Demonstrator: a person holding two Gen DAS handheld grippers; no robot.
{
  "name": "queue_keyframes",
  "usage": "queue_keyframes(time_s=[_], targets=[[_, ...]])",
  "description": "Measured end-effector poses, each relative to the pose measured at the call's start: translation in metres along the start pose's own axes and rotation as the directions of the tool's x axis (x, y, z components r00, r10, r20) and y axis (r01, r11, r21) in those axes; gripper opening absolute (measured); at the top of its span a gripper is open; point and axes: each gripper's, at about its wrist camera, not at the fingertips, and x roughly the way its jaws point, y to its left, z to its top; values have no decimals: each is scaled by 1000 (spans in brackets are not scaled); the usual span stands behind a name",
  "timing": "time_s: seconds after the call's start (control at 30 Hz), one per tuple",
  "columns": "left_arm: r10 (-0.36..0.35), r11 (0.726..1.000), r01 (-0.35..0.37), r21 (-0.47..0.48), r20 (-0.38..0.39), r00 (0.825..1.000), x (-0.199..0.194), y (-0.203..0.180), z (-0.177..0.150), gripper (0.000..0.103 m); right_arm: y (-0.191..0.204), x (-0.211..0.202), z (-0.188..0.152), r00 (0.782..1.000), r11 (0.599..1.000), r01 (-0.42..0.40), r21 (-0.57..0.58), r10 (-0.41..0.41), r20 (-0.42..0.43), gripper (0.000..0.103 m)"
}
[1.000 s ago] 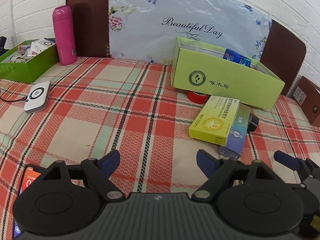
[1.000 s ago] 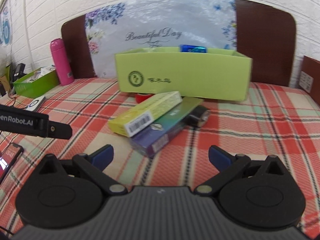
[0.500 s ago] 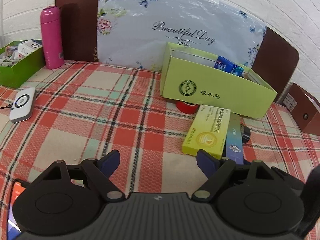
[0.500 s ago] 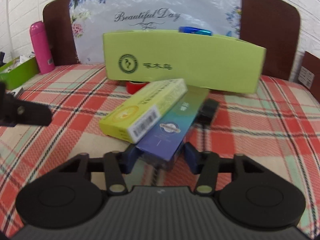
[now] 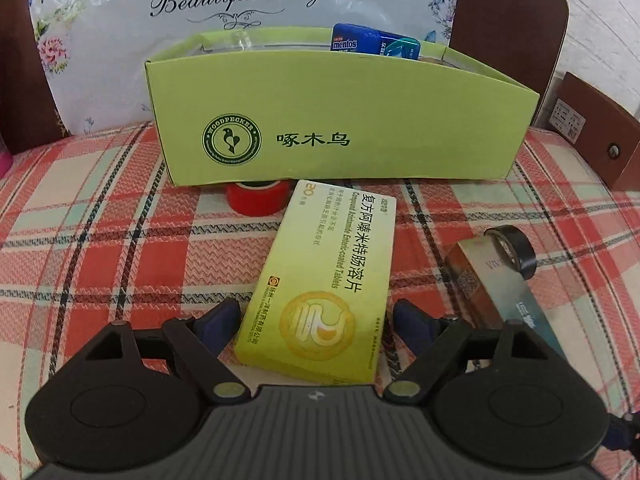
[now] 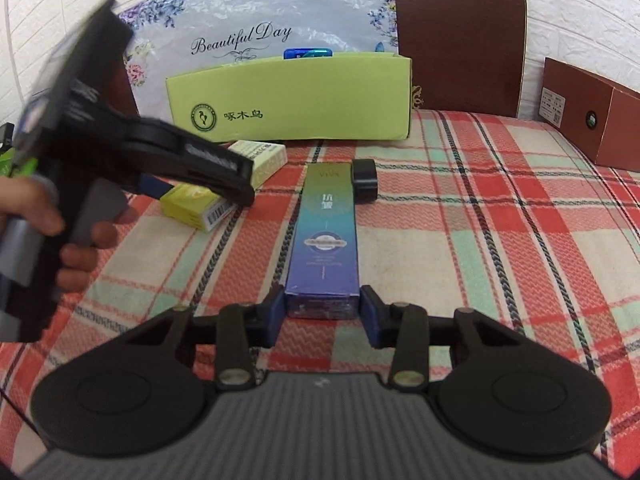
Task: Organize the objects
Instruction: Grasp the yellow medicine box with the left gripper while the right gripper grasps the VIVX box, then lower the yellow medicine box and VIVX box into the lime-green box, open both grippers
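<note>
Two grippers work the plaid cloth (image 6: 460, 240): right gripper (image 6: 322, 316), jaws just closing, pinches the blue box's (image 6: 326, 240) near end; left gripper (image 5: 314, 330) straddles the yellow box (image 5: 324, 292), fingers wide, not touching.

The big green box (image 5: 340, 128) stands like a wall at the back. A red tape roll (image 5: 258, 198) sits right against its front. The yellow box (image 5: 324, 292) and the long blue box (image 6: 326, 240) lie in the middle, with a thin strip of bare cloth between them. A black ring (image 6: 365, 180) touches the blue box's far end. To the right, the checked surface (image 6: 500, 248) is open up to the brown box (image 6: 592, 116).
</note>
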Motion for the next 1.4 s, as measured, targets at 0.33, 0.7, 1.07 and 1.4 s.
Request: queue_keyframes(time_s=[0.33,0.7,1.07,1.4], targets=[[-5,1000,6,10,-47,999,-64,6,-71,74,-4,-25,-15,991,995,-88,-41,83,-103,43],[63,998,-63,-5,-41,997,-62,-2,-62,78,11,-7,7,998,990,-54,-128,47,-51,63],[64,998,-65,-17,-55,996,-54,-3,-62,78,6,16,6,996,995,-40,-94,32,-86,60],[9,999,-11,-42,-48,999,-57,7,-59,72,5,25,9,997,995,-41,-90,35,-71,39]])
